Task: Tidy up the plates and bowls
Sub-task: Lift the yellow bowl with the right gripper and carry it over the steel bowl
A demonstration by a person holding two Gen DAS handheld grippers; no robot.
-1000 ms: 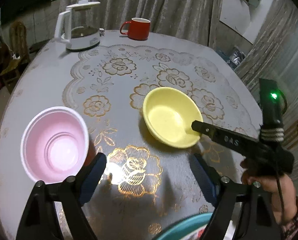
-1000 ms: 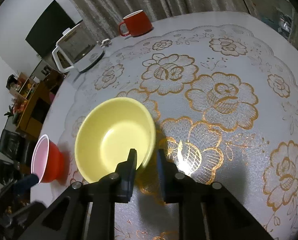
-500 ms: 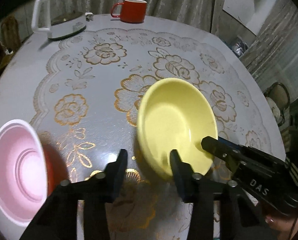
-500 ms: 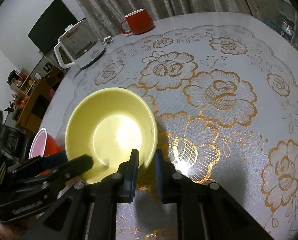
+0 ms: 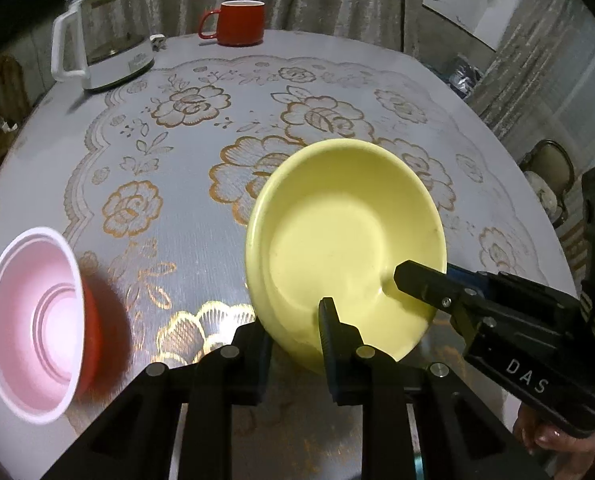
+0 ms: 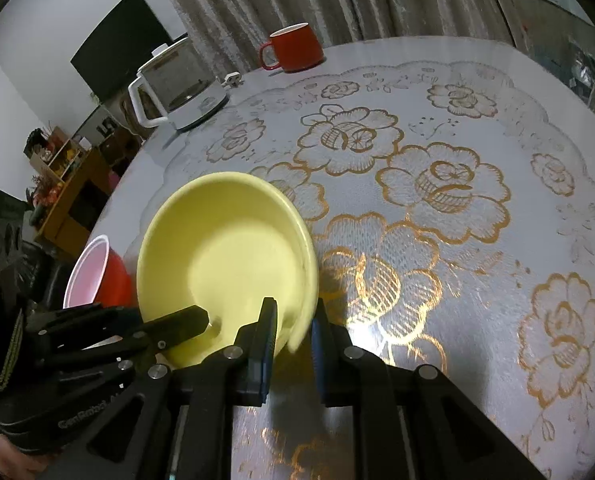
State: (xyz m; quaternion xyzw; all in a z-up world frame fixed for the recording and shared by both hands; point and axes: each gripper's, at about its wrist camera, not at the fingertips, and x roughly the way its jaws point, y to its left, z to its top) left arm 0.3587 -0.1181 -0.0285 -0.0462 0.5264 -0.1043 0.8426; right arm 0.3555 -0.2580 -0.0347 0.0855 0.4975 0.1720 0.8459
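Both grippers clamp yellow bowl (image 5: 345,240) rim on bench (image 5: 177,160): left gripper (image 5: 297,344) near side, right gripper (image 6: 293,336) opposite. Step: two-handed lift. Next: raise level, carry toward pink-lined bowl (image 5: 29,316).

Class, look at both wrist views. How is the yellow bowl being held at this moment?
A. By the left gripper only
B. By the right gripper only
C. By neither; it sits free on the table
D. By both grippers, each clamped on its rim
D: the left gripper and the right gripper each pinch the near rim of the yellow bowl, one finger inside and one outside.
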